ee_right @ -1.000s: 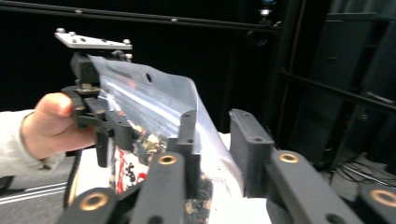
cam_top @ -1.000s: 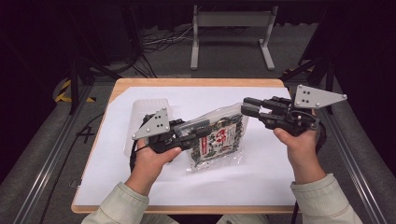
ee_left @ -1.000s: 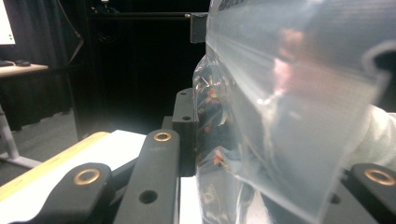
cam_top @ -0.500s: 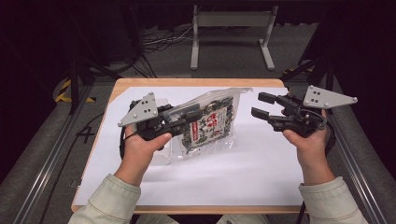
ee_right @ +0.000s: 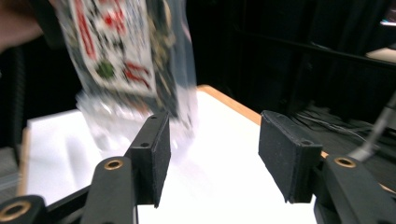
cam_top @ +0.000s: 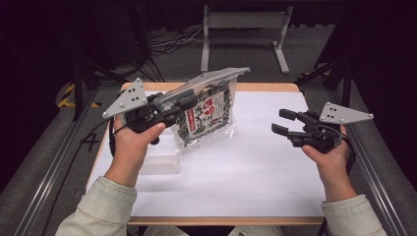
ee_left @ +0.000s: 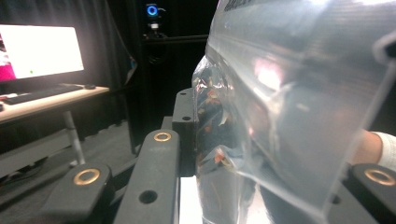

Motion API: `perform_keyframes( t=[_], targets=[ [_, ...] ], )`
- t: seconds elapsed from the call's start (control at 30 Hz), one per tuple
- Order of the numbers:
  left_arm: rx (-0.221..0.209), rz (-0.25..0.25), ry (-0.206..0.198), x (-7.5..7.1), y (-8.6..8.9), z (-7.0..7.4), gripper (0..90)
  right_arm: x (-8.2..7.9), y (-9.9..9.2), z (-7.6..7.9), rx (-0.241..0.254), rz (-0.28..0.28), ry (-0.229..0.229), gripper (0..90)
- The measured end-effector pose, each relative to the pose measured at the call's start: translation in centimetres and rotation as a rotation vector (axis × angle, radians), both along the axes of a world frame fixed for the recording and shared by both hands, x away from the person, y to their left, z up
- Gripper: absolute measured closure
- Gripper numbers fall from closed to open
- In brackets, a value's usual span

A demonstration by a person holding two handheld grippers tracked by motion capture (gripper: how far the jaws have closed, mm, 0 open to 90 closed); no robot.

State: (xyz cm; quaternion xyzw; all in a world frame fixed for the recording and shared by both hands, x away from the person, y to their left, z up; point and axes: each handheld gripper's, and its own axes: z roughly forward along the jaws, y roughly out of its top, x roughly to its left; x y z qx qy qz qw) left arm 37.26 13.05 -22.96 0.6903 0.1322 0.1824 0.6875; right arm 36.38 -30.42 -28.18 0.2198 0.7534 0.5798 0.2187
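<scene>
Seaweed bag (cam_top: 209, 110) hangs mid-frame in our high view, clamped by our left gripper (cam_top: 184, 104); our right gripper (cam_top: 284, 123) gapes empty. Left gripper view: bag (ee_left: 289, 112) fills the right. Right gripper view: bag (ee_right: 126, 56) upper left.

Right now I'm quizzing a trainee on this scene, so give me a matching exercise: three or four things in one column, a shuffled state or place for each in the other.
Things:
1. left tongs
2. right tongs
3. snack bag
4. clear plastic box

States or places:
A. lying on the white table cover, below the left hand
B. jaws apart, holding nothing
C. lifted off the table, hanging tilted
D. clamped on the bag's clear top edge

Pairs: 1-D, 2-B, 3-C, 4-A
</scene>
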Motion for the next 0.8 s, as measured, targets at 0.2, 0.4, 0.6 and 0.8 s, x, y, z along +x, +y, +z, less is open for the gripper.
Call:
perform_keyframes(
  t=[0.2,0.4,0.6,0.8],
  targets=[
    [-0.001,0.039,-0.009,0.6,1.1,0.6,74.5,0.6,-0.9,-1.8,-0.010,-0.034,0.037,43.5],
    [-0.005,0.097,0.007,1.5,2.3,0.2,74.5,0.3,-1.5,-3.5,0.018,-0.051,0.054,43.2],
    [-0.020,0.151,0.009,2.4,3.7,-0.2,74.5,0.1,-1.3,-4.7,-0.016,-0.063,0.065,42.8],
    [-0.011,0.197,0.011,2.9,4.9,-0.5,74.5,0.1,-0.9,-4.9,-0.035,-0.059,0.062,42.7]
  ],
)
